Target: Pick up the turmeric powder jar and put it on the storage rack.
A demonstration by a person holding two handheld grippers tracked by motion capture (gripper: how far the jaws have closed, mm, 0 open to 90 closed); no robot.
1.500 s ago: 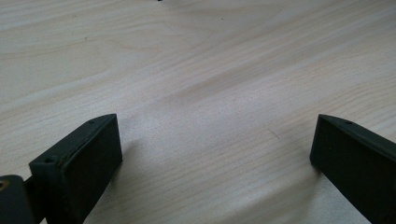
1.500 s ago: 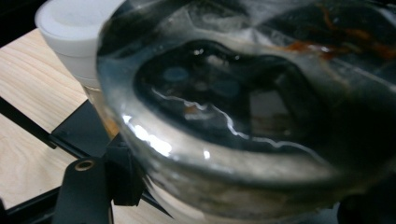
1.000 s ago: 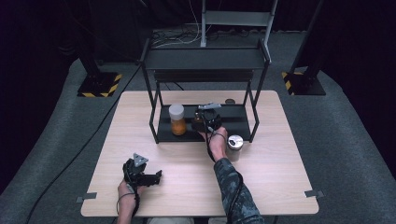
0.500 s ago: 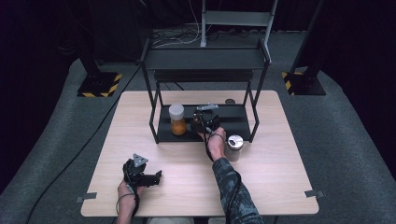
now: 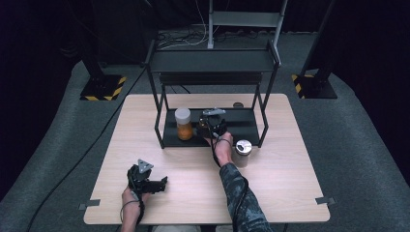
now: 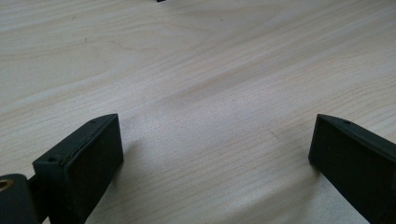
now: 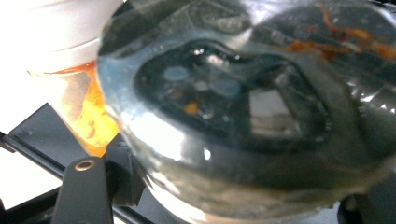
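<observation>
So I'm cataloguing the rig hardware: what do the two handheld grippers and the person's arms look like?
Both grippers are black. The left gripper carries a grey three-cornered plate on top, and its fingers are flat, blocky black pads with a small hole near the tip. The right gripper has a grey plate too. A thin black cable loops at each wrist. The right forearm wears a dark patterned sleeve.

Right hand-held gripper [image 5: 209, 126] (gripping clear jar [image 7: 243, 112]) edged toward orange jar [image 5: 183, 124].
</observation>
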